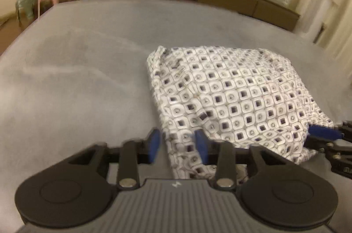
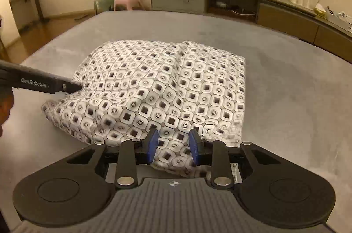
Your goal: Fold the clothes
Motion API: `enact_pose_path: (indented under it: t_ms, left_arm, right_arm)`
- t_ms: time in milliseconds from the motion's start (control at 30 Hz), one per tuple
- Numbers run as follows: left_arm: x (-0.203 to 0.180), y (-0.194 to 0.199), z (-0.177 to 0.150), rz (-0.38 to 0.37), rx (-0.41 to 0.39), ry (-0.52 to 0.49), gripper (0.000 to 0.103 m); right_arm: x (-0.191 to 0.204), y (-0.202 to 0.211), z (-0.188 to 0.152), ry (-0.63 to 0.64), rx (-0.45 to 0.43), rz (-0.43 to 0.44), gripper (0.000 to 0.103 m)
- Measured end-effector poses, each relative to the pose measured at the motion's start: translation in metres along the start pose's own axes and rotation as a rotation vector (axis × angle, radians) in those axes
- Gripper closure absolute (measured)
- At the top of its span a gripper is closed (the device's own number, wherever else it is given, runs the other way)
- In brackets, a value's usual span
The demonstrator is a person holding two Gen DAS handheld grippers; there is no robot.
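Two grippers at the near edge of a folded patterned shirt

The patterned shirt (image 2: 162, 90) lies folded in a puffy square on the grey bed cover (image 2: 286, 83); the left gripper (image 1: 177, 146) sits at the shirt's near left corner and the right gripper (image 2: 173, 145) at its near edge, likely to lift that edge for one more fold; both have jaws partly apart, with cloth between but not pinched.

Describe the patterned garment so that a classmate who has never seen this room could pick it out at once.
Start at the wide grey fabric-covered surface that fills the middle of the room, in front of the long low sideboard. On it lies one folded white cloth garment. Its print of dark squares set in white octagons marks it out; nothing else lies on the plain grey.
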State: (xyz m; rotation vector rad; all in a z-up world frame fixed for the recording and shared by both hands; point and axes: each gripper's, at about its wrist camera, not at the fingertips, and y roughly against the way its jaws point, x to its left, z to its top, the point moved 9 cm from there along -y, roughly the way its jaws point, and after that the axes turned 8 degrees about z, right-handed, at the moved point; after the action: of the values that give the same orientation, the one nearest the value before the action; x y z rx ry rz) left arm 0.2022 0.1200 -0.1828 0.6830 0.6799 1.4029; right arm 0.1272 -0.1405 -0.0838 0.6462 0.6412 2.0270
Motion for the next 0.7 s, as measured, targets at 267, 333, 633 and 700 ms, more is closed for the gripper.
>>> enact_pose_path:
  t_ms: [267, 333, 633, 700]
  left_arm:
    - [-0.023, 0.006, 0.055, -0.004, -0.182, -0.137, 0.064]
    - [-0.031, -0.014, 0.071, 0.013, -0.182, -0.182, 0.063]
    - [-0.017, -0.027, 0.055, 0.021, -0.062, -0.125, 0.062]
    - [-0.031, 0.007, 0.049, -0.064, -0.107, -0.169, 0.062]
  right_arm:
    - [0.013, 0.018, 0.053, -0.002, -0.093, 0.009, 0.069]
    - [0.003, -0.006, 0.067, 0.028, -0.079, -0.035, 0.069]
    - [-0.055, -0.044, 0.034, -0.032, 0.04, -0.152, 0.053]
    - [-0.041, -0.025, 0.035, -0.008, -0.005, -0.135, 0.054]
